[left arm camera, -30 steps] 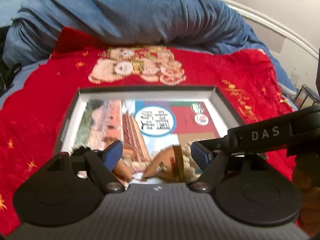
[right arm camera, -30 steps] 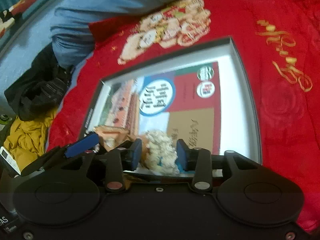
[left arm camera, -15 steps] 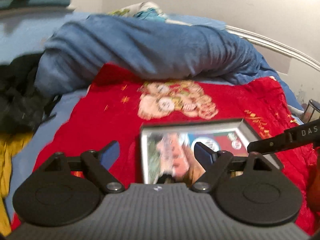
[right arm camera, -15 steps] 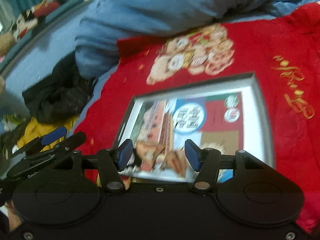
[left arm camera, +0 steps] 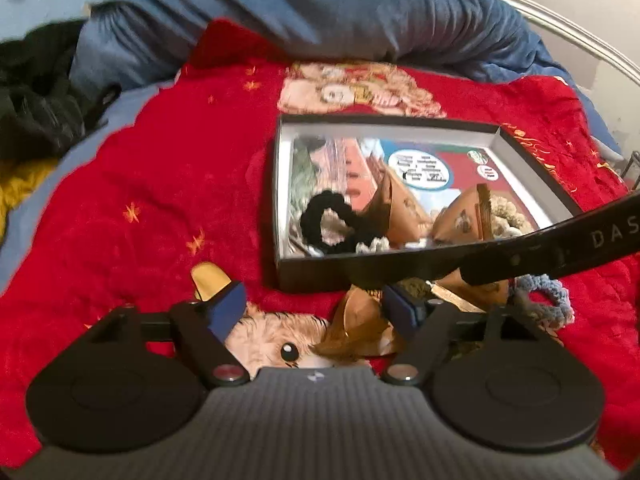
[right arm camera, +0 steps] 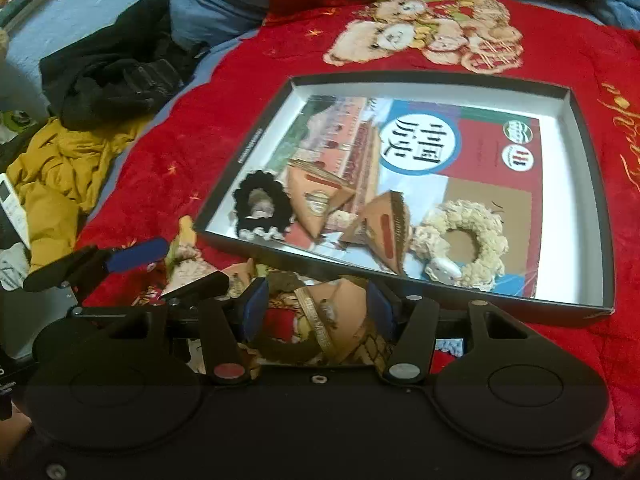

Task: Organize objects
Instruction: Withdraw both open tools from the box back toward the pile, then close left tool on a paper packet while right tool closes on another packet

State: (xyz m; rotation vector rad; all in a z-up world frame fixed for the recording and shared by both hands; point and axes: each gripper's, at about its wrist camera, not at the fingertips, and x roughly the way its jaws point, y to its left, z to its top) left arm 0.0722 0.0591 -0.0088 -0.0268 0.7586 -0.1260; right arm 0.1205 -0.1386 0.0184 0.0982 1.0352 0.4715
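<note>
Claws first: both are back out in front of the box (right arm camera: 440, 298), over the pile of loose bits lying against its near wall. Right claw (right arm camera: 317, 302) straddles a loose wedge (right arm camera: 336, 312). Its jaws are easing inward, but there's daylight on one side, so it is released and grips nothing yet. Left claw (left arm camera: 312, 304) sits wide, jaws just starting to draw in, with only blanket (left arm camera: 140, 160) and the edge of that wedge between them. It's empty too. A blue scrunchie (left arm camera: 548, 300) waits on the right of the box's near wall.

Inside the box, on the book (right arm camera: 420, 140), four things now lie along the near side: black scrunchie (right arm camera: 260, 204) in the left corner, two wedges (right arm camera: 316, 200) in the middle, cream scrunchie (right arm camera: 464, 240) to the right. That cream one is the news. It's down and let go, so one more item is sorted, and I'd judge the loose wedge is next.

Against a second ago, the right claw was inside the box with the cream scrunchie between its pads. Now it's clear of the box and wider. The left claw was hovering over the box's contents and has since pulled back to the pile. Beyond the box, the duvet (left arm camera: 320, 8) hasn't stirred.
</note>
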